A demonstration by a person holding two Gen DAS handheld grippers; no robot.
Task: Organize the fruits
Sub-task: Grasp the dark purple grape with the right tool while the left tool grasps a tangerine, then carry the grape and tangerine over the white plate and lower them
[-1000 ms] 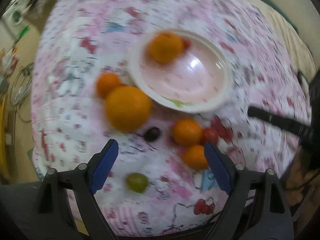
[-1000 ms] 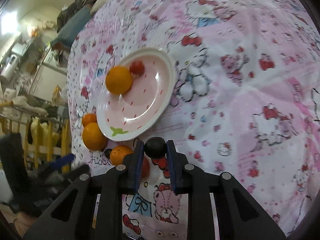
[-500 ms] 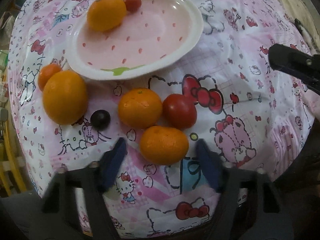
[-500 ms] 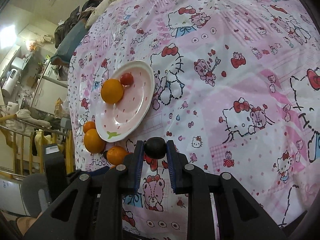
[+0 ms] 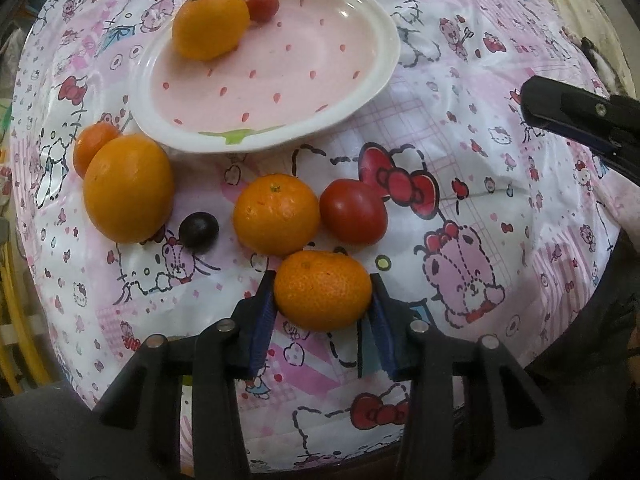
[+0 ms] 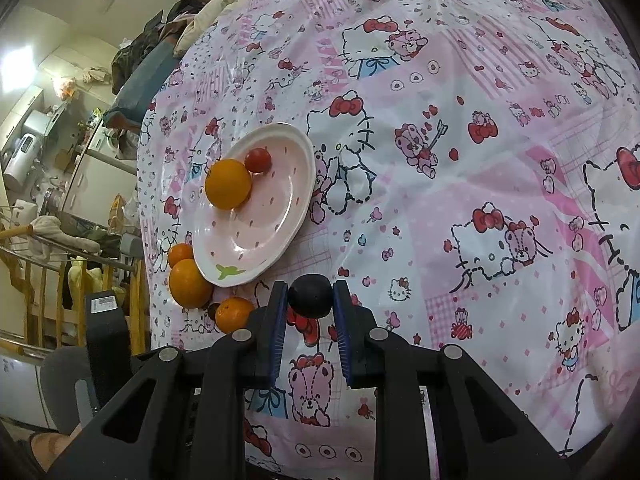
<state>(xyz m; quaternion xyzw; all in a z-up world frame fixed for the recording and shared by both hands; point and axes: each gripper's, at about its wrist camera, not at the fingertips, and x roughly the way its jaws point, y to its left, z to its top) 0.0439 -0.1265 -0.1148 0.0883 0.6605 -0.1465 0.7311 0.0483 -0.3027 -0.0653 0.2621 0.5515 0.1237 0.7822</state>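
Left gripper (image 5: 323,312) points straight down and we have a mandarin (image 5: 322,290) clamped between its blue fingers (image 5: 262,320), both pads pressing its sides; the fruit sits on the counter (image 5: 460,220), covered by a pink cartoon-print cloth. Just beyond it, touching or nearly so: a second mandarin (image 5: 276,213) and a red tomato (image 5: 353,211) side by side. Left of those, a dark grape (image 5: 198,231), then a big orange (image 5: 128,189) with a small mandarin (image 5: 94,145) tucked behind it. Farther out, the pink speckled plate (image 5: 372,24) with white rim, holding an orange (image 5: 211,23) and a cherry tomato (image 5: 261,5) touching each other at its far left.

Right gripper (image 6: 310,312) is tilted down over the counter and we hold a dark plum-like fruit (image 6: 310,296) clenched at the tips of its fingers (image 6: 277,320), above the cloth. From that view the plate sits beyond and left of the fingers, with the loose oranges grouped at its near-left edge. In the left wrist view the right gripper shows at the right edge as a black bar. The room's clutter beyond the counter's far-left edge is too small to identify.
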